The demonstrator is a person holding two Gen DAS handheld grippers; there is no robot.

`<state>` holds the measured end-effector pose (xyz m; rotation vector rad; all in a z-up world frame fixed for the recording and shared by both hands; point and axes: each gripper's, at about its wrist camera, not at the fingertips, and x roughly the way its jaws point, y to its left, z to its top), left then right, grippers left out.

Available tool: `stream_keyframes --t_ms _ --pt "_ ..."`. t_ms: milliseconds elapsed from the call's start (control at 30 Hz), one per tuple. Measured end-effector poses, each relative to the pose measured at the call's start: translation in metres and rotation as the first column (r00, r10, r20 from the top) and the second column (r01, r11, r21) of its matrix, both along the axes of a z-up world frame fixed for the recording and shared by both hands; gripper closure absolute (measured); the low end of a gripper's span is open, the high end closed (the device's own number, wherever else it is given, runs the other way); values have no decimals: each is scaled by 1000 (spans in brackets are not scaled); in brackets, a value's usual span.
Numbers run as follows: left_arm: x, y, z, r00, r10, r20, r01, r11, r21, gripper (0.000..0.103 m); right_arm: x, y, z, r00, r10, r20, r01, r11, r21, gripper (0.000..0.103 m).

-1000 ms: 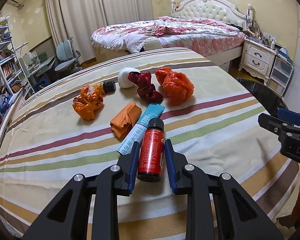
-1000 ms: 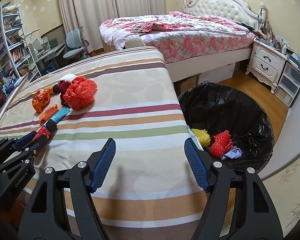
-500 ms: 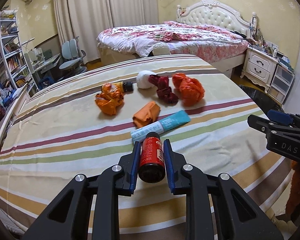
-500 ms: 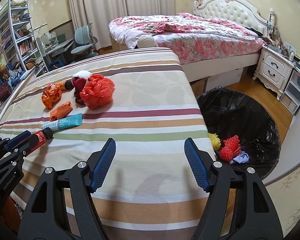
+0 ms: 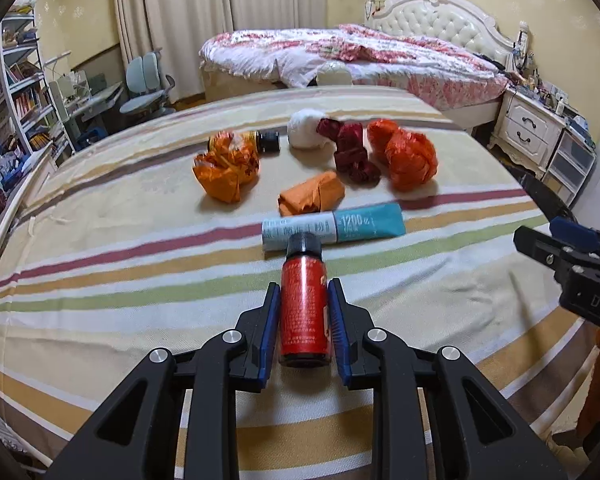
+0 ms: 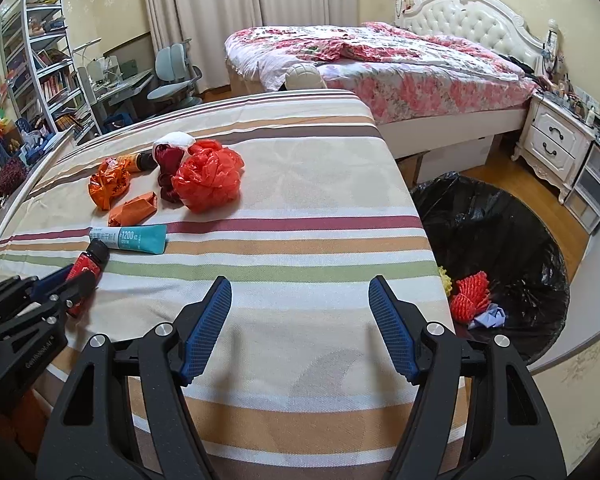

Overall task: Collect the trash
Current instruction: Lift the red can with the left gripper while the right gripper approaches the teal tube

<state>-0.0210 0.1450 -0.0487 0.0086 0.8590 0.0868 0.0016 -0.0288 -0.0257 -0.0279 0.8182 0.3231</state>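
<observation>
Clearly, the red bottle was clamped lengthwise between the pads of the left tool, above the striped bench and just short of the teal tube. Its smooth round body could be squeezed forward and dropped before the black bin, well beyond the bottle, was reached. The right tool was held apart, empty.

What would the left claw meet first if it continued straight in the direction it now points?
Probably the teal and white tube. The left claw is shut on the red bottle, whose black cap is right before the tube, perhaps already touching it; depth is unclear.
</observation>
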Motion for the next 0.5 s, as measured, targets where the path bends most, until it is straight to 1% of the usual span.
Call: stream_keyframes --t_ms 100,200,333,433,500 --pt "-3 -1 0 1000 -2 9 2 1000 4 78 1 5 0 1000 12 -1 -12 1000 -2 33" --pt "-6 2 0 1000 -1 18 2 1000 -14 78 2 11 -2 999 32 -6 -32 1000 -1 33" --pt "-10 6 2 999 5 32 -5 1000 -10 78 6 26 -1 997 73 -6 -73 997 -8 33" --pt "-14 11 4 999 20 40 -20 1000 6 78 12 39 0 995 104 -8 -104 995 -9 33" --pt "-16 19 5 998 39 42 -39 999 3 78 18 49 2 993 121 -9 -121 993 -10 33"
